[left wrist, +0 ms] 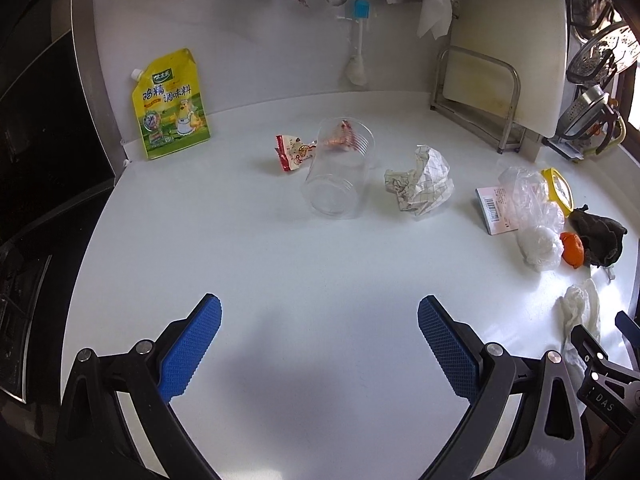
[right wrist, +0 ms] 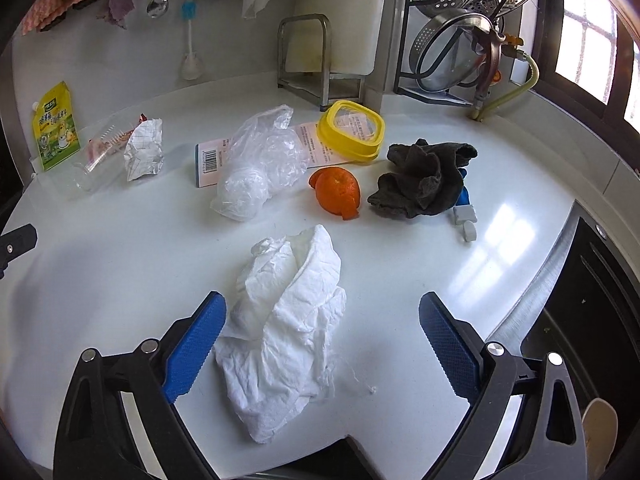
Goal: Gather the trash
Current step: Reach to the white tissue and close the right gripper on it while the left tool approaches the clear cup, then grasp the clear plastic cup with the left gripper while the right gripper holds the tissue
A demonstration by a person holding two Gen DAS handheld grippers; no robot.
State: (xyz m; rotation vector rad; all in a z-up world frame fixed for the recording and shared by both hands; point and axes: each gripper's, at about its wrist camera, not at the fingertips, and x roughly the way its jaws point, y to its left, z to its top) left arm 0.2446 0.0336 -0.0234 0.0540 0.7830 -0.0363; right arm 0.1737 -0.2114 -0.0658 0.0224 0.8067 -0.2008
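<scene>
My left gripper [left wrist: 319,316] is open and empty above the white counter [left wrist: 280,272]. Ahead of it lie a clear plastic cup [left wrist: 340,172] on its side, a red snack wrapper [left wrist: 294,153] and a crumpled checked paper [left wrist: 422,184]. My right gripper [right wrist: 322,314] is open, with a crumpled white paper towel [right wrist: 286,332] lying between its fingers, close to the left one. Beyond it are an orange peel [right wrist: 336,192], a clear plastic bag [right wrist: 260,160] and the checked paper [right wrist: 145,148].
A yellow seasoning pouch [left wrist: 170,106] leans on the back wall. A yellow-rimmed lid [right wrist: 351,130], a dark cloth [right wrist: 424,178], a card with barcode [right wrist: 210,162] and a small blue-white tool [right wrist: 464,212] lie at the right. A rack with a cutting board [right wrist: 320,68] stands behind. A sink edge [right wrist: 560,272] is at the right.
</scene>
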